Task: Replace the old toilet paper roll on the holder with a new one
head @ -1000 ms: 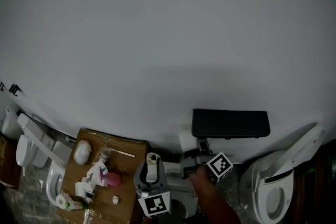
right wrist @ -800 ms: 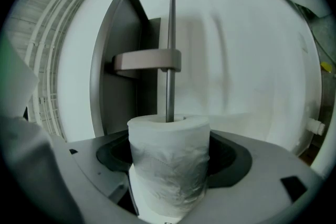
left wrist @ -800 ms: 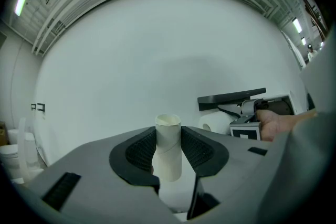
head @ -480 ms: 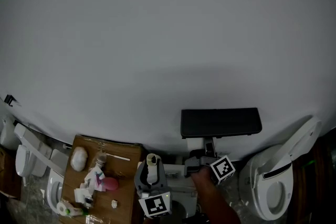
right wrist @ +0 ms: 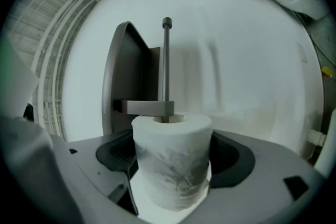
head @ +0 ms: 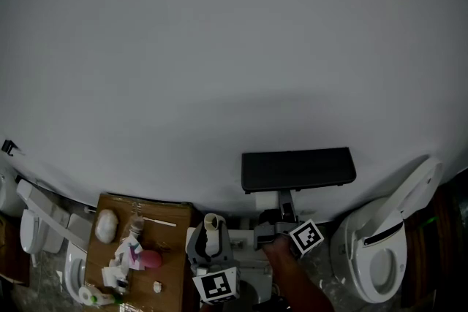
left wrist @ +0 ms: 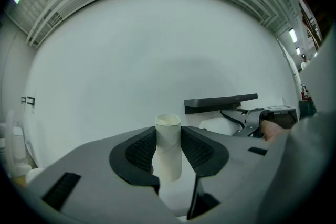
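The dark holder shelf (head: 298, 169) hangs on the white wall. Its metal rod (right wrist: 167, 65) and bracket (right wrist: 144, 108) fill the right gripper view. My right gripper (head: 274, 224) is shut on the new white toilet paper roll (right wrist: 172, 162), just under the shelf. The roll's core lines up with the rod at the bracket. I cannot tell whether the rod is inside the core. Left of it, my left gripper (head: 212, 229) is shut on the empty cardboard tube (left wrist: 168, 149), upright between the pads and off the holder. The shelf (left wrist: 220, 103) also shows in the left gripper view.
A white toilet (head: 380, 252) with its lid up stands at the right. More toilets (head: 33, 219) stand at the far left. A brown board (head: 170, 259) at the lower left carries several small items. The bare white wall fills the upper view.
The holder now sits further left in the head view. The right gripper and its roll have come in under the shelf. The left gripper still holds the tube.
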Tool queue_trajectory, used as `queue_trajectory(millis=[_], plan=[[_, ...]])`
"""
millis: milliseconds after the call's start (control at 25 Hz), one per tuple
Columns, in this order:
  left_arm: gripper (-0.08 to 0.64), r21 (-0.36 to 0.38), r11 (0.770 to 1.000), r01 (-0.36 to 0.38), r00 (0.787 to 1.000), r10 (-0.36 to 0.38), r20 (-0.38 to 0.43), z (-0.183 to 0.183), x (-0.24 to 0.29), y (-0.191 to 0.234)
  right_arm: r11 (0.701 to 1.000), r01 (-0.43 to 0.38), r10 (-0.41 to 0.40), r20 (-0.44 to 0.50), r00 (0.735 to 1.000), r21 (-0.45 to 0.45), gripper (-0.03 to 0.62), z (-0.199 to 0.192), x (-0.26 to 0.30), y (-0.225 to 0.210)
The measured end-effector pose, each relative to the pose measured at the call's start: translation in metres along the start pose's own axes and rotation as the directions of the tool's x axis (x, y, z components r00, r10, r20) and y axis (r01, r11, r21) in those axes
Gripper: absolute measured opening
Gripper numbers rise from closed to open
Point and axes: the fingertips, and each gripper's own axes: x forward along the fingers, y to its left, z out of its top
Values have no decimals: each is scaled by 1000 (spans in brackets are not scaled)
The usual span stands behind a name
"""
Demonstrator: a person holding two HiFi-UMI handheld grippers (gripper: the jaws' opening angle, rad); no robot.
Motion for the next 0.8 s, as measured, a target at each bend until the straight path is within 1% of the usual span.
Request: queue_trajectory(millis=[80,240,400,800], plan=[[164,1,1000,0,1000,0,4,1,0,0,1000,1,-1,-6,1000,-19,383,-2,-4,1],[164,-14,1000,8,1000,-8,11,7,-1,-3,1000,-9,9,-2,1000,-10,385,-3,-11,3],[164,-14,1000,12,1000,-12,9,7,-4,-5,1000,-22,22,-7,1000,-2,387,-5,-20,5],[164,-20,998,52,998,-51,26,13,-15,-20,1000,-10,10,-7,1000,-3,388,3,-54,6]])
